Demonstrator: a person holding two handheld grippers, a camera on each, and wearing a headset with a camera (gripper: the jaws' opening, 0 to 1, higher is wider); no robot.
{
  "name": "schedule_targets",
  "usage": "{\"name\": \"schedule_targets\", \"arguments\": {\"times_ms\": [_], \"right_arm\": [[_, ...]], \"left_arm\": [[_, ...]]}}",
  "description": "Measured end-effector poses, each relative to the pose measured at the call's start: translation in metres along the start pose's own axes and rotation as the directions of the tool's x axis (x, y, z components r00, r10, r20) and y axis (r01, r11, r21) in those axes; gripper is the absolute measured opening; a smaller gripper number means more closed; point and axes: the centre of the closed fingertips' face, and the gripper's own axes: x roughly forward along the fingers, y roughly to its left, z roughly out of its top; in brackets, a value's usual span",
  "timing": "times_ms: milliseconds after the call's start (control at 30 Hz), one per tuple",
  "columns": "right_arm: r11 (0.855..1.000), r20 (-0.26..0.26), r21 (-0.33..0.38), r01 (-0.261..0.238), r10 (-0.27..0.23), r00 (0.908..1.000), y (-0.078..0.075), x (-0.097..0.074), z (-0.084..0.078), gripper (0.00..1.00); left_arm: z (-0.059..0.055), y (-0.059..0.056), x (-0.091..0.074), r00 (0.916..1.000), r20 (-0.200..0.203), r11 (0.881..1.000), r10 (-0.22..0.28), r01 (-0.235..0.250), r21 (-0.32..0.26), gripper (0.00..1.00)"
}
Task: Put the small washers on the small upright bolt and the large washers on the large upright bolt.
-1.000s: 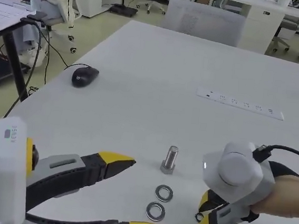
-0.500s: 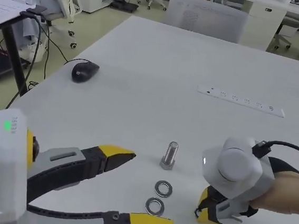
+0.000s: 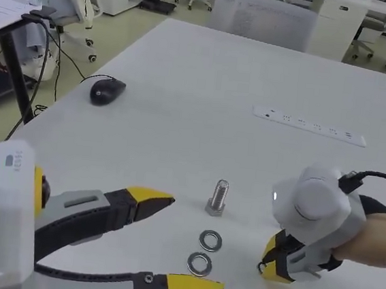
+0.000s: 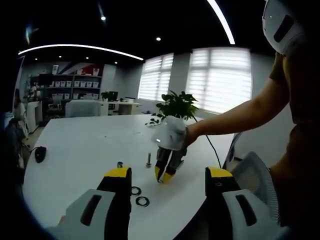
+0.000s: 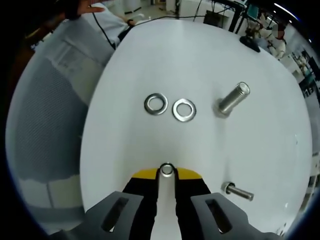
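Right tongs [image 5: 167,176] clamp a small washer [image 5: 166,170]; the upright small bolt [image 5: 239,191] stands close on their far side. Left tongs [image 3: 193,246] gape, farther off.

The desk [image 3: 205,84] was smooth, matt white; on it the large bolt [image 3: 219,197], small bolt [image 5: 239,191] and two large washers [image 3: 210,240] shone as bare silvery metal, the large bolt's shank ribbed with thread. The small washer [image 5: 166,169] pinched in the right tool [image 5: 166,176] gleamed likewise between matt yellow tips, and the left tool [image 3: 189,245] showed the same yellow on black and grey plastic.
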Motion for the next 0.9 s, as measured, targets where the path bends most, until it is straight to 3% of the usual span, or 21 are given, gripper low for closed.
{"name": "schedule_targets", "arguments": {"times_ms": [533, 900], "right_arm": [[0.992, 0.003, 0.087, 0.095, -0.095, 0.9954, -0.036, -0.037, -0.028, 0.12], [0.982, 0.007, 0.112, 0.15, -0.152, 0.9884, -0.057, -0.059, -0.031, 0.12]], "left_arm": [[-0.004, -0.001, 0.005, 0.9998, -0.012, 1.0, -0.013, 0.013, -0.005, 0.58], [-0.001, -0.004, 0.008, 0.9997, -0.012, 1.0, -0.021, 0.021, -0.007, 0.58]]}}
